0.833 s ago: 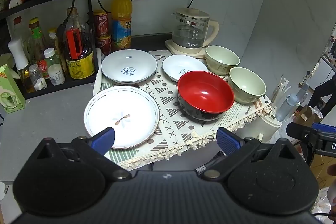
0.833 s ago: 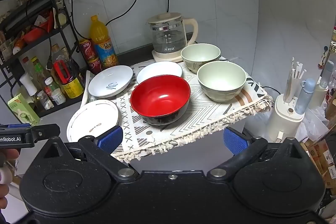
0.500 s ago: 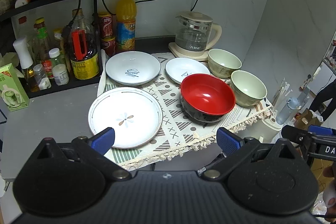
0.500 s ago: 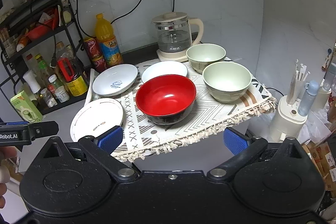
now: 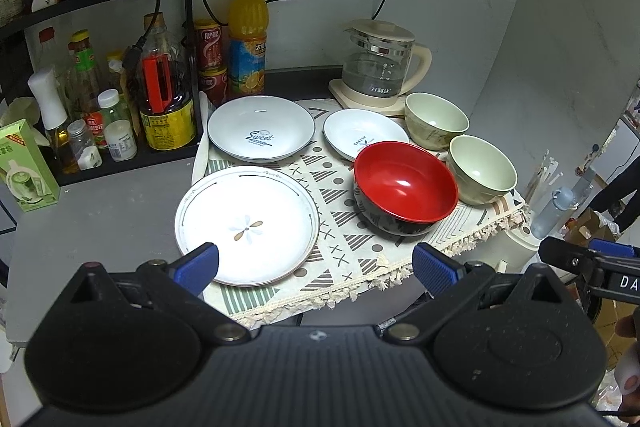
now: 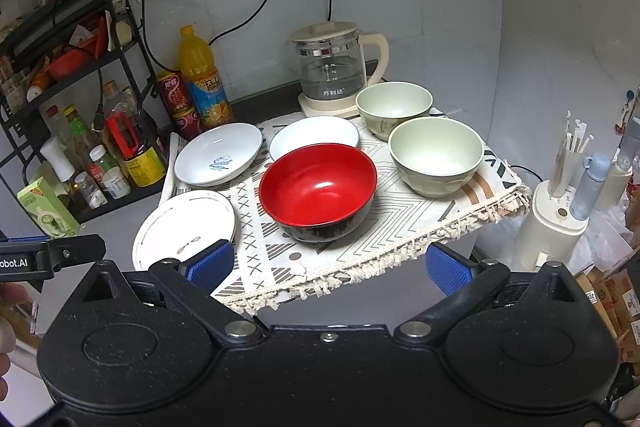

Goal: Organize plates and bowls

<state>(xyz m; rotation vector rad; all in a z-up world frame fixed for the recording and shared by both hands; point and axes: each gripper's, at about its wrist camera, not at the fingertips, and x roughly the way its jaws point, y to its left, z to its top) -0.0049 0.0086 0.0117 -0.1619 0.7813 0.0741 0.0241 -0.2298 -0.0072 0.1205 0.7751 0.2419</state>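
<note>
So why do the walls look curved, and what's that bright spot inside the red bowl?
Left wrist view: the fisheye lens bows the wall and darkens the corners; the red bowl shows a small glare spot from overhead light. Right wrist view: same bending, same glare on the bowl; both open claws stay sharp.

Both views have drifted slightly; dishes lie unchanged.

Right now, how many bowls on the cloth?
3. The red bowl sits near the front middle; one green bowl is to its right; the other green bowl is behind that, by the kettle. None seem hidden.
</note>
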